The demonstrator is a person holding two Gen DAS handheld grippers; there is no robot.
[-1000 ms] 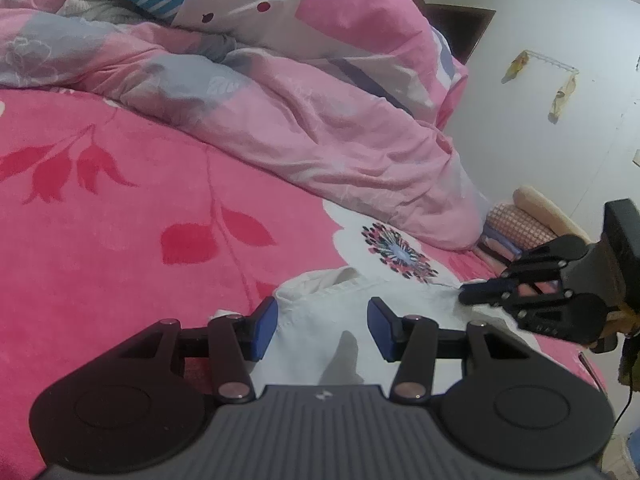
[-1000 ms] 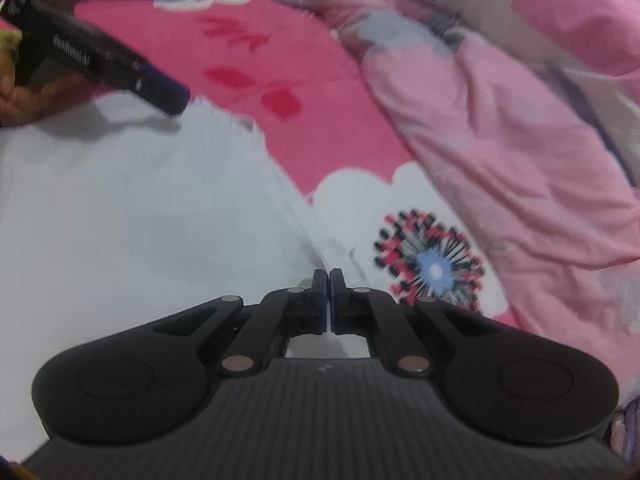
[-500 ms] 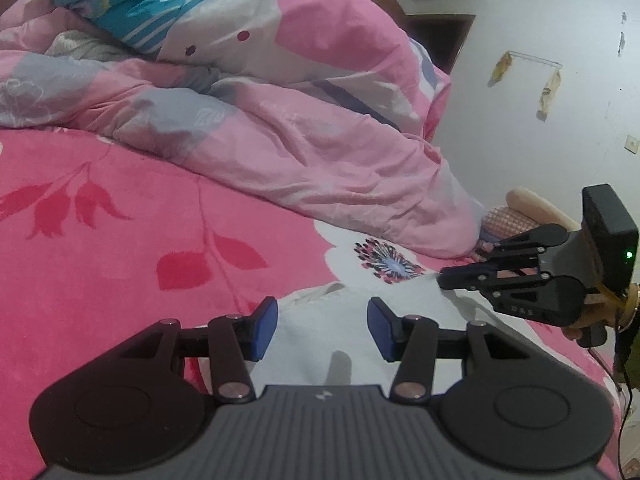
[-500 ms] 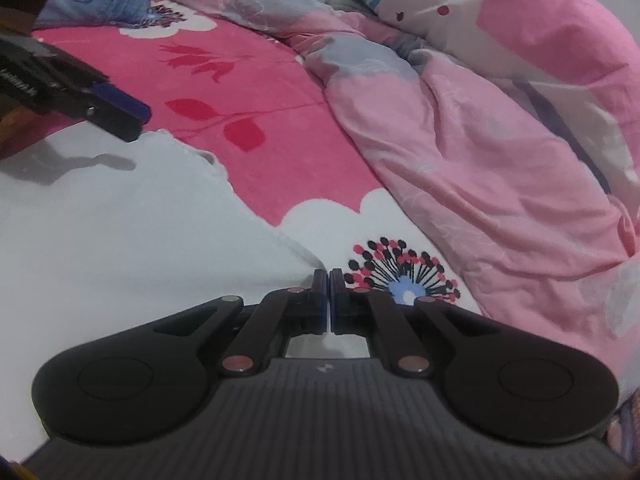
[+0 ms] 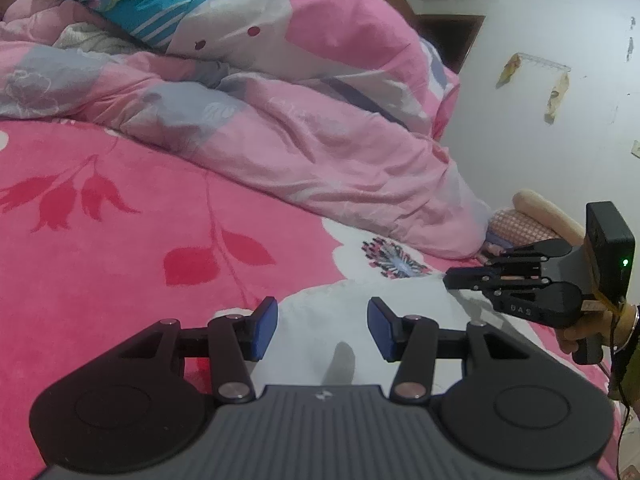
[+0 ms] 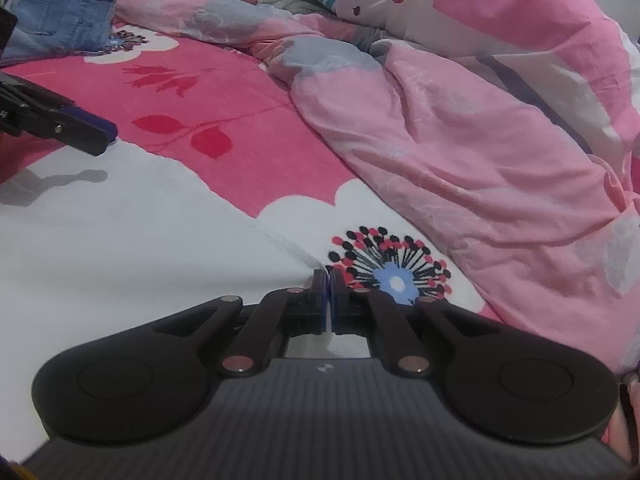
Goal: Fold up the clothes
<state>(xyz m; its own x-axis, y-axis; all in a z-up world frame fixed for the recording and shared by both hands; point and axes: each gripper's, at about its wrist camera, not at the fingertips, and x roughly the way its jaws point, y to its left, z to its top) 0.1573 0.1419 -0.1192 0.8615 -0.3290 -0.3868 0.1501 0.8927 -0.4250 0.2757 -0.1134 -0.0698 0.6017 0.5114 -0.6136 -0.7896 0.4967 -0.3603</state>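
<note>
Both grippers have lifted off the white garment [image 6: 120,248], spread flat on the pink bedsheet [image 5: 100,264].
Left gripper [image 5: 322,330] hovers wide over one edge; right gripper [image 6: 329,306] is pinched closed, apparently gripping the hem.

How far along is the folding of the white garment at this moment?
Early stage. Done: the white garment lies spread flat on the pink bedsheet, no fold visible. In hand: the right gripper is shut at its edge, apparently pinching it; the left gripper hovers open over another part. Left: all folds, and the denim item beyond.
</note>
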